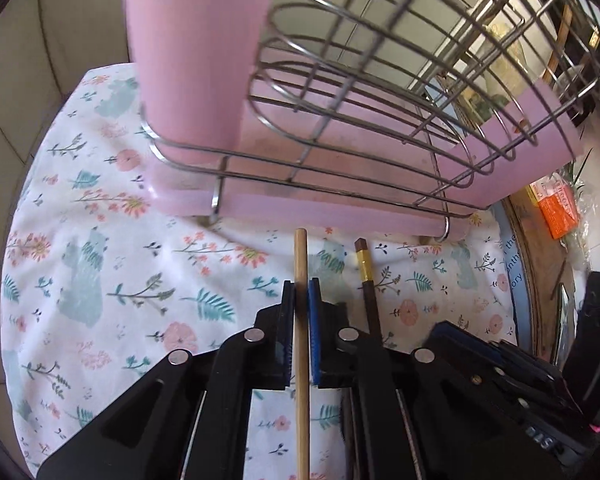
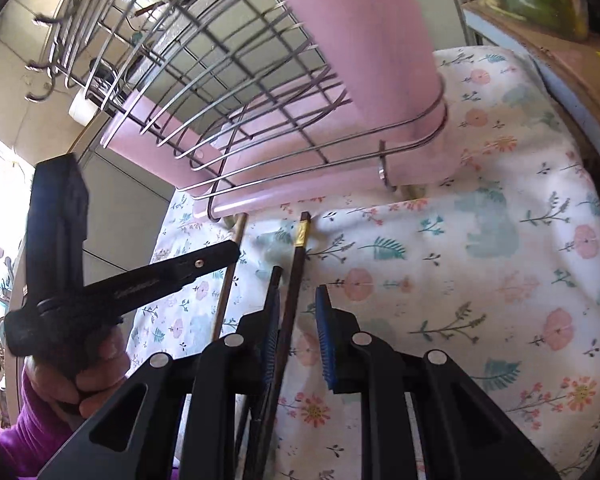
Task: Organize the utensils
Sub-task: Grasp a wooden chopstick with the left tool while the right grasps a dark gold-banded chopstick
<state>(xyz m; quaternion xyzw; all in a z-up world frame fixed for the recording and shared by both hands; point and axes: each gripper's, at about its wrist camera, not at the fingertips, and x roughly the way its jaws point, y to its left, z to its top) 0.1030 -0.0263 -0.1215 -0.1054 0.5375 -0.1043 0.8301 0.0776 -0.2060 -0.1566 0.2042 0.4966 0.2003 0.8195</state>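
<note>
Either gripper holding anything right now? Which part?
Left gripper is shut on the light chopstick, a short way below its top end. Right gripper is open around the dark chopstick, not clamping it.

Left black two-finger gripper with blue pads (image 1: 301,312) is pinched tight, a light wooden chopstick (image 1: 301,280) between its jaws. Right black two-finger gripper with blue pads (image 2: 300,320) sits with jaws parted, a dark brown chopstick (image 2: 290,308) against its left pad. The left hand (image 2: 76,376) grips its handle.

Wire rack (image 1: 340,128) close ahead; open floral cloth (image 2: 480,280) rightward.
</note>
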